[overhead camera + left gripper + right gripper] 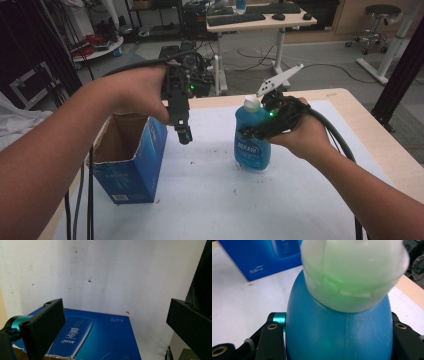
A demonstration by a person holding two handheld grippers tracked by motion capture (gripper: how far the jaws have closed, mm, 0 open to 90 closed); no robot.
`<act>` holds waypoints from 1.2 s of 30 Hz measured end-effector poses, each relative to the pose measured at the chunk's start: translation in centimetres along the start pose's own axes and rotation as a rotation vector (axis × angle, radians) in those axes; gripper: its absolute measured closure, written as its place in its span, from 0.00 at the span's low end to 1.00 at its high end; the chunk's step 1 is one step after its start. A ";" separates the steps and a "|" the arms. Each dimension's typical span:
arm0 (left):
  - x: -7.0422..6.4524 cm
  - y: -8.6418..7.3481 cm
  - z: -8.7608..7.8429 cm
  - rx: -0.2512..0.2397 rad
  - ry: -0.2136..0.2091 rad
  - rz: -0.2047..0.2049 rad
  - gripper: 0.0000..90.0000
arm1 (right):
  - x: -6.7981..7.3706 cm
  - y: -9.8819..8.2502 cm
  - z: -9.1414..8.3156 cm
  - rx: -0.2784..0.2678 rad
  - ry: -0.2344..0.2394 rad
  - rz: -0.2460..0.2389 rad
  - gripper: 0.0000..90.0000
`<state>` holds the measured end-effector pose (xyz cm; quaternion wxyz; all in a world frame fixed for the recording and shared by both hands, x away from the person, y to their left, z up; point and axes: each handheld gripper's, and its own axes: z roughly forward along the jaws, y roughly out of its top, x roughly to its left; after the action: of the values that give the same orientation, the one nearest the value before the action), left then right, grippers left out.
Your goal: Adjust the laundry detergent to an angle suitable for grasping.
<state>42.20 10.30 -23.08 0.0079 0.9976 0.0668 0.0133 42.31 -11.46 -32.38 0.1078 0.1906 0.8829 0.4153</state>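
Observation:
A blue bottle (252, 147) with a white cap (251, 104) stands upright at the middle of the white table cover (210, 200). My right gripper (250, 131) is shut on its upper body, coming in from the right. In the right gripper view the black jaws press on both sides of the bottle (337, 335), just under the cap (352, 270). Whether the bottle's base touches the cover I cannot tell. An open blue carton (132, 165) stands at the left. My left gripper (184, 132) hangs over the carton's right edge, pointing down. Its jaws are open and empty (113, 312) above the carton's side (100, 337).
The wooden table edge (400, 170) runs along the right, with a black frame pole (400, 75) beyond it. Black cables (80, 200) hang off the near left. A desk with keyboards (260, 20) and a stool (375, 30) stand far behind.

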 end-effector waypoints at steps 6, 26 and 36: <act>0.0 0.0 -0.2 -0.008 0.000 -0.002 0.02 | 0.5 0.1 -0.6 0.011 0.089 -0.053 0.48; -0.3 0.2 0.0 0.006 -0.008 -0.002 0.02 | 3.1 0.4 0.6 -0.014 0.348 -0.282 0.48; -0.3 0.3 0.1 0.013 -0.007 -0.001 0.02 | 4.1 0.2 2.0 -0.017 0.433 -0.331 0.48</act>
<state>41.96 9.98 -23.22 0.0016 0.9977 0.0675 0.0092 39.40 -8.17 -33.61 -0.0154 -0.0507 0.9010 0.4306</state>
